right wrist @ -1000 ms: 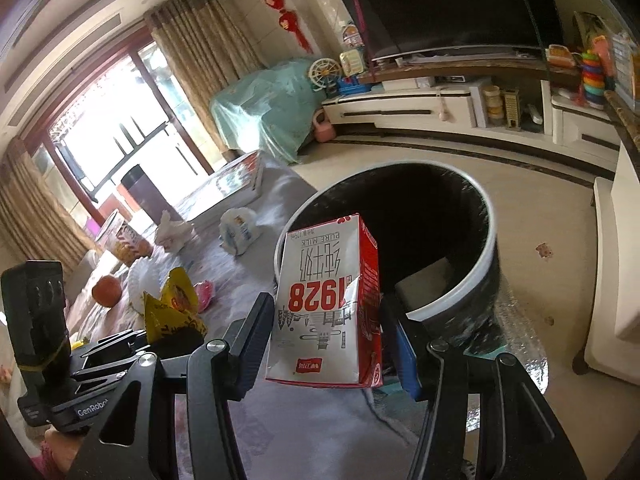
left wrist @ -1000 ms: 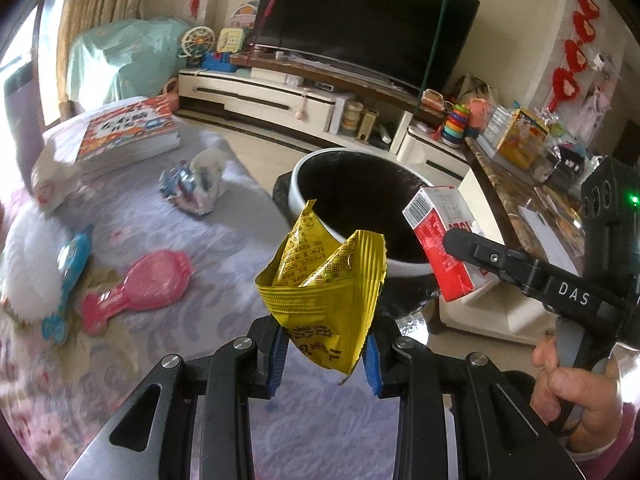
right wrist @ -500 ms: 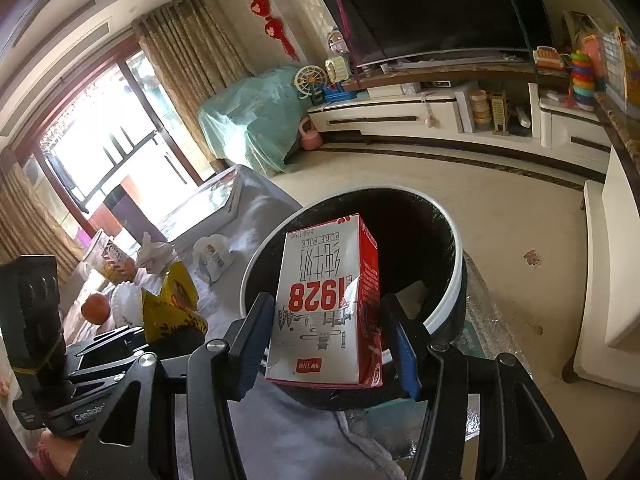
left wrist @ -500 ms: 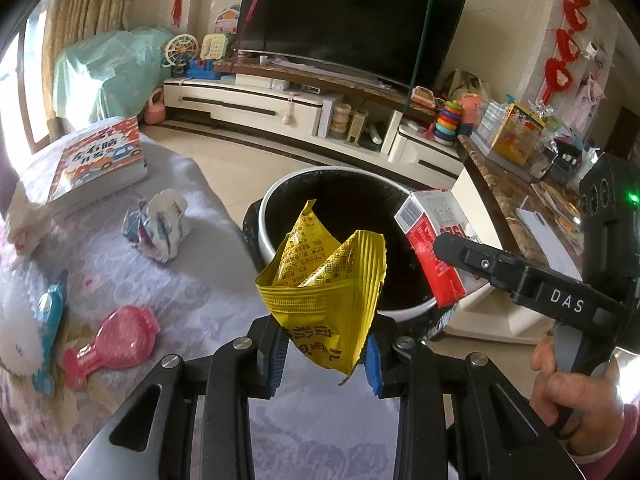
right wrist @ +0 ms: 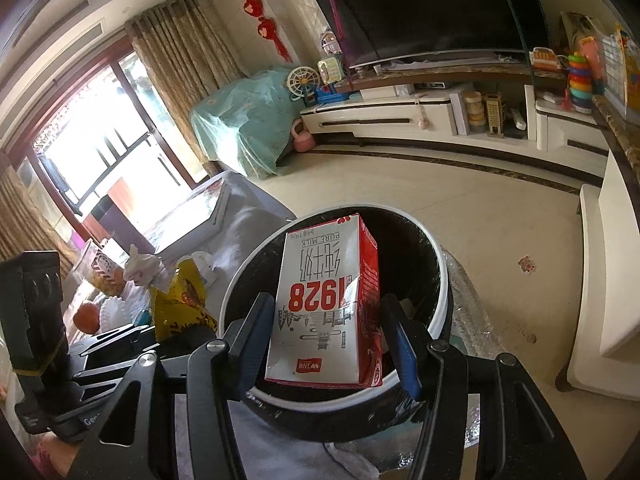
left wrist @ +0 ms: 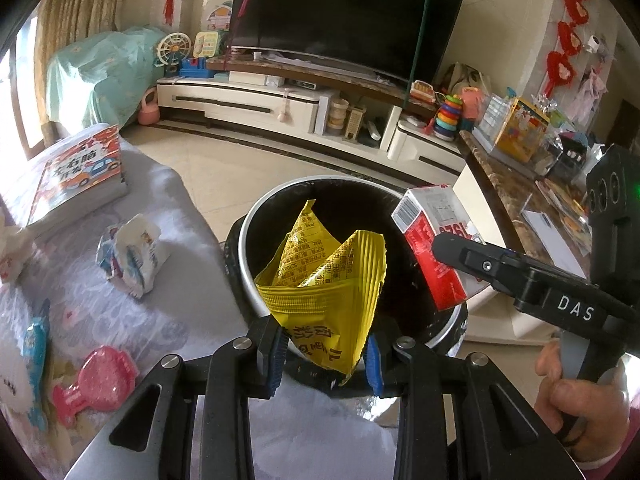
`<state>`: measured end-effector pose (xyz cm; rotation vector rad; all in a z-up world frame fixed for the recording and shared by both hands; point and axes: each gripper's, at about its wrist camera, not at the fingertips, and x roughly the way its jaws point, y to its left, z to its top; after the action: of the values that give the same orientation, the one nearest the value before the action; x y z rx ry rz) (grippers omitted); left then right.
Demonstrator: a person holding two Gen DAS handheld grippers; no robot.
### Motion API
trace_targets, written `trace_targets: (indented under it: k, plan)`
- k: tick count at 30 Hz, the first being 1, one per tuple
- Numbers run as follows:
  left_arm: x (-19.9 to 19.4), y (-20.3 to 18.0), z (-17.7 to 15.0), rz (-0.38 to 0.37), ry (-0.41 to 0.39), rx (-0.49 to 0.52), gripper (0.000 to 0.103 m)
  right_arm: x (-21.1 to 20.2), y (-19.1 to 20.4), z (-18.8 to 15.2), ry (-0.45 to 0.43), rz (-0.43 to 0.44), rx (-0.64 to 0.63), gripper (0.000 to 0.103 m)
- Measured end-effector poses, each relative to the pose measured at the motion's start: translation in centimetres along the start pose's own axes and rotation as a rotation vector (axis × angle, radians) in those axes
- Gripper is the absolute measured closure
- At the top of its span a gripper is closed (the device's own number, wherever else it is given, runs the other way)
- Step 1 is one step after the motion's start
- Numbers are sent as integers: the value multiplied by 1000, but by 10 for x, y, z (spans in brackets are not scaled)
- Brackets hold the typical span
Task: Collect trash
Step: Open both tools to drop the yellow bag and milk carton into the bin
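Observation:
My left gripper (left wrist: 326, 354) is shut on a crumpled yellow snack wrapper (left wrist: 324, 288) and holds it over the near rim of the round black trash bin with a white rim (left wrist: 256, 224). My right gripper (right wrist: 328, 344) is shut on a red and white milk carton (right wrist: 326, 308), held upside down over the bin (right wrist: 438, 292). The carton (left wrist: 434, 248) and the right gripper also show at the right of the left wrist view. The left gripper and wrapper (right wrist: 180, 304) show at the left of the right wrist view.
A table with a grey patterned cloth (left wrist: 180, 300) stands left of the bin. On it lie a crumpled white and blue wrapper (left wrist: 132, 252), a book (left wrist: 80, 176), a pink toy (left wrist: 92, 384) and a blue toy (left wrist: 34, 344). A TV cabinet (left wrist: 280, 108) stands behind.
Both grippers have moved forward toward the bin. The wrapper and carton now hang over its opening. Both stay held.

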<state>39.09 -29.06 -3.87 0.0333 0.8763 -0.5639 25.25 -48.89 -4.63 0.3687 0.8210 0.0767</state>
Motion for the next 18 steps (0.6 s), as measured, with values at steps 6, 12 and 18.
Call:
trace_targets:
  k: [6, 12, 18]
  plan:
    - [17, -2, 12, -8, 25, 13, 72, 8, -6, 5, 14, -1, 11, 47]
    - [36, -1, 26, -11, 66, 18, 72, 17, -12, 10, 41, -1, 19, 47]
    - [48, -3, 39, -8, 80, 28, 71, 23, -15, 15, 62, -6, 20, 47]
